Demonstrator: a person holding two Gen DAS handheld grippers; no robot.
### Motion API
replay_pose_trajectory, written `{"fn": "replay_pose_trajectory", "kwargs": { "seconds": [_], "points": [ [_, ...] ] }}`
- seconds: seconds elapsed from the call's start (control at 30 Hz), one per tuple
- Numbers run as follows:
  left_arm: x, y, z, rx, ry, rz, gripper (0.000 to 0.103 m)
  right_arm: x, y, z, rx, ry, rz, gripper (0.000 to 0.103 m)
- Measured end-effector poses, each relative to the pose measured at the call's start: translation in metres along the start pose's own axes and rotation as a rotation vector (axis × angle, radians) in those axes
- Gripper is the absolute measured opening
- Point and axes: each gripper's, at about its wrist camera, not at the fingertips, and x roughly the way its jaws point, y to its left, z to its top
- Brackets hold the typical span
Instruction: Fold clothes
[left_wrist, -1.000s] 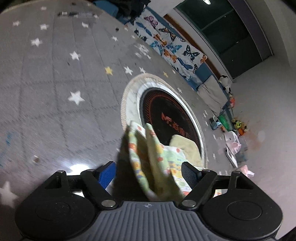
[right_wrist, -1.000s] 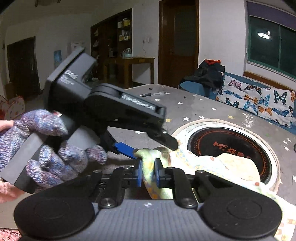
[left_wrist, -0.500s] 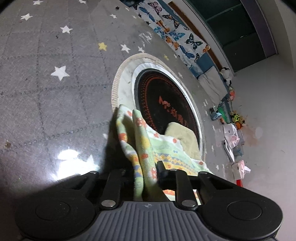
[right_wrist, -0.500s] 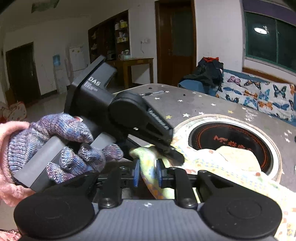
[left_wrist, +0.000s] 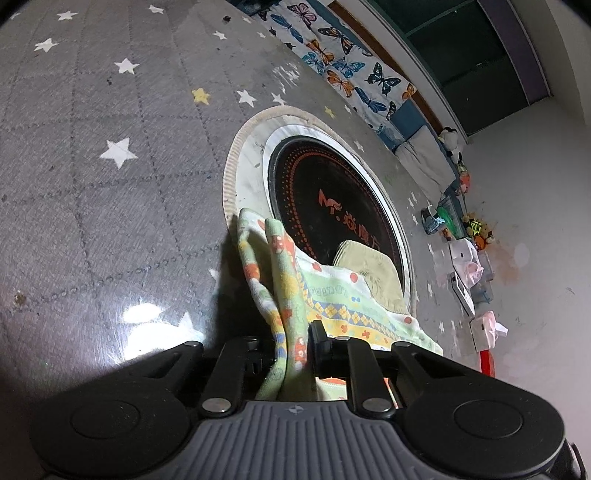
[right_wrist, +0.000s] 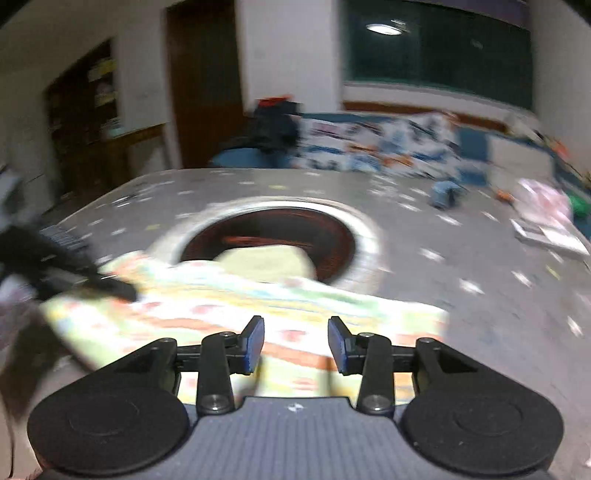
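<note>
A pale green patterned garment (left_wrist: 325, 291) lies on the grey star-printed table (left_wrist: 92, 192), partly over a round black cooktop (left_wrist: 332, 206). My left gripper (left_wrist: 295, 339) is shut on a bunched corner of the garment, which stands up between its fingers. In the blurred right wrist view the garment (right_wrist: 236, 314) lies spread flat, with a plain yellow-green part (right_wrist: 262, 258) over the cooktop (right_wrist: 280, 229). My right gripper (right_wrist: 296, 341) is open and empty just above the garment's near edge. The left gripper's fingertip (right_wrist: 110, 286) shows at the garment's left corner.
A butterfly-print sofa (left_wrist: 343, 62) runs behind the table. Toys, boxes and tissue packs (left_wrist: 469, 266) lie at the table's far right. A dark bag (right_wrist: 273, 125) sits on the sofa. A door (right_wrist: 207, 81) and shelves stand at the back wall.
My right gripper has let go of the garment corner, opened and swung right over the spread cloth. My left gripper shut on that corner and holds it.
</note>
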Motion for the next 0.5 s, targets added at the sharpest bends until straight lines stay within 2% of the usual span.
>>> {"fn": "replay_pose_trajectory", "kwargs": {
  "seconds": [0.1,0.13,0.2,0.37,0.5],
  "points": [
    [0.000,-0.003,0.000,0.021,-0.001,0.008,0.017,0.010,-0.035,-0.002,0.069,0.003,-0.076,0.044],
    [0.000,-0.004,-0.001,0.029,-0.001,0.011,0.017,0.012,-0.043,-0.003,0.091,0.006,-0.087,0.049],
    [0.001,-0.005,-0.001,0.040,0.000,0.015,0.018,0.017,-0.058,-0.005,0.134,0.013,-0.104,0.050],
    [0.001,-0.007,-0.001,0.057,0.002,0.022,0.018,0.030,-0.072,-0.011,0.210,0.026,-0.098,0.052],
    [0.002,-0.010,-0.001,0.082,0.000,0.029,0.018,0.033,-0.069,-0.013,0.217,0.015,-0.072,0.054]
  ]
}}
